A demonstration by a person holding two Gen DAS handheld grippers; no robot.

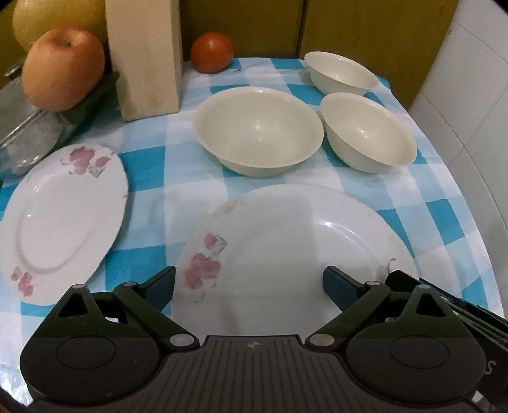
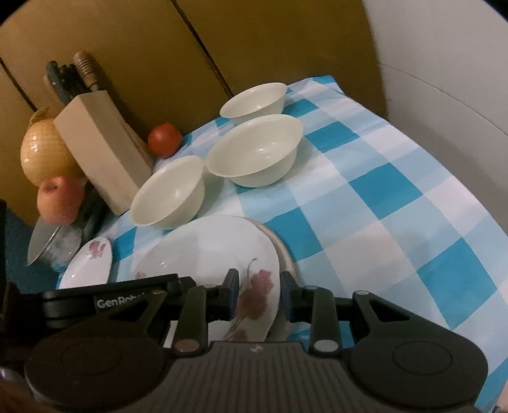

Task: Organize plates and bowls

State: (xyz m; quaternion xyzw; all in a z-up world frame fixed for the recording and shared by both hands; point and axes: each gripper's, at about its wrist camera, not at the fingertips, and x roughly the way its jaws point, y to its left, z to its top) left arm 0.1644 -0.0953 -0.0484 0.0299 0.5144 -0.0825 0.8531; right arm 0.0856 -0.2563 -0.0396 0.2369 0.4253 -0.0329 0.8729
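Observation:
A large white plate (image 1: 285,254) with pink flowers lies on the checked cloth, right under my left gripper (image 1: 249,286), which hangs open over its near rim without touching it. My right gripper (image 2: 259,292) is shut on the rim of this flowered plate (image 2: 206,254), which is tilted; a second rim (image 2: 284,251) shows beneath it. A smaller flowered plate (image 1: 63,216) lies to the left. Behind stand three cream bowls: a large bowl (image 1: 258,130), a medium bowl (image 1: 368,130) and a small bowl (image 1: 341,73).
A wooden knife block (image 1: 146,60), a tomato (image 1: 212,52), an apple (image 1: 63,68), a yellow pomelo (image 1: 47,19) and a glass container (image 1: 28,136) crowd the back left. The cloth's edge (image 1: 470,203) drops off at the right beside a white wall.

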